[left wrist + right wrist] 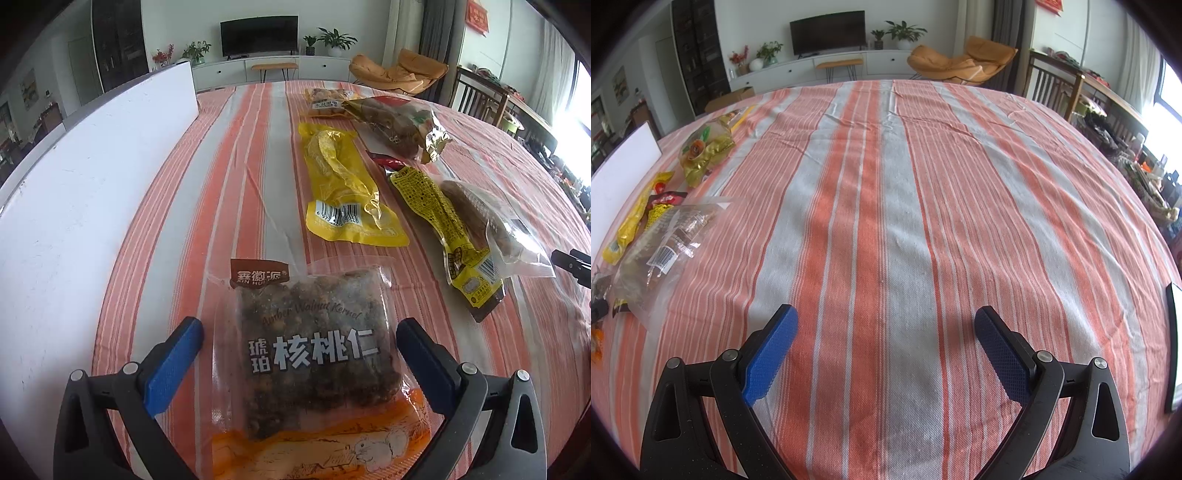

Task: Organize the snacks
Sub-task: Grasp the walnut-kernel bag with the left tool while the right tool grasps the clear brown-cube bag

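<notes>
Your left gripper [299,332] stands wide open over the walnut kernel packet [314,354], which lies flat on the striped tablecloth [236,155] between the two blue pads [173,365]; neither pad presses on it, so the packet is released, not gripped. Just beyond it, toward the middle of the table, lies a long yellow packet [343,184] with its barcode end nearest you, and to its right a narrower yellow packet [443,218] rests partly under a clear bag [498,229] of brown snacks. Farther on sit a gold-edged bag [399,129] and, behind it, a small yellow-orange pack [328,101]. A white board [92,177] runs along the table's left side. Your right gripper [886,332] is also wide open, with nothing between its pads and only bare cloth under it; from its view the snacks are bunched at the far left edge, well apart from it.
</notes>
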### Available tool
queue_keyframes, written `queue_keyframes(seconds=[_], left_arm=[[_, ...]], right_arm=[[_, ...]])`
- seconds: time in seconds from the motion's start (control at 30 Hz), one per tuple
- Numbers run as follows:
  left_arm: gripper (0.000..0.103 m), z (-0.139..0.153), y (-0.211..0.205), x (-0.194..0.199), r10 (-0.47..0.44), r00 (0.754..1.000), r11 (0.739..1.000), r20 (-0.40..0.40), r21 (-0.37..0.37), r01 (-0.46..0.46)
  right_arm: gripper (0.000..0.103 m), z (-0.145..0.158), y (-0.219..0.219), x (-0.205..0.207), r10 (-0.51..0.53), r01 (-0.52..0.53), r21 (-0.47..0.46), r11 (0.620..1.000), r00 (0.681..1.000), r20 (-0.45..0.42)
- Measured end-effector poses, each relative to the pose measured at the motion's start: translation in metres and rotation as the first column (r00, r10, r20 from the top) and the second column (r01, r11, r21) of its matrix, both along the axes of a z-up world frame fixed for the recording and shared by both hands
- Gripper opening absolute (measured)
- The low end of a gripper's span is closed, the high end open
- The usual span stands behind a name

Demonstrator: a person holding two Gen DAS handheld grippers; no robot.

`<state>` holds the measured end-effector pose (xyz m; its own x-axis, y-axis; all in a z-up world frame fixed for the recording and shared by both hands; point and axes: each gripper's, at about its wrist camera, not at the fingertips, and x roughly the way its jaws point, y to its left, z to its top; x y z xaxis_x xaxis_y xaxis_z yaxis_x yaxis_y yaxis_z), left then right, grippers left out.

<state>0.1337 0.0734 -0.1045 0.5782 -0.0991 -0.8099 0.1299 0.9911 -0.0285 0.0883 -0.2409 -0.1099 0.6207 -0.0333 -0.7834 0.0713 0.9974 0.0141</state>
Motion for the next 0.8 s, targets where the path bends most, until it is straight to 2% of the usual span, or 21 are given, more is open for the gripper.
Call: queue_keyframes(seconds=[0.8], left_arm=[[0.103,-0.0001,-0.0028,-0.0082,0.011,1.0,1.0,0.008,0.018,-0.011]], right_arm=[[0.098,0.0002,-0.0003,-0.0005,0.0,0.0,0.001,1.0,1.0,0.001]])
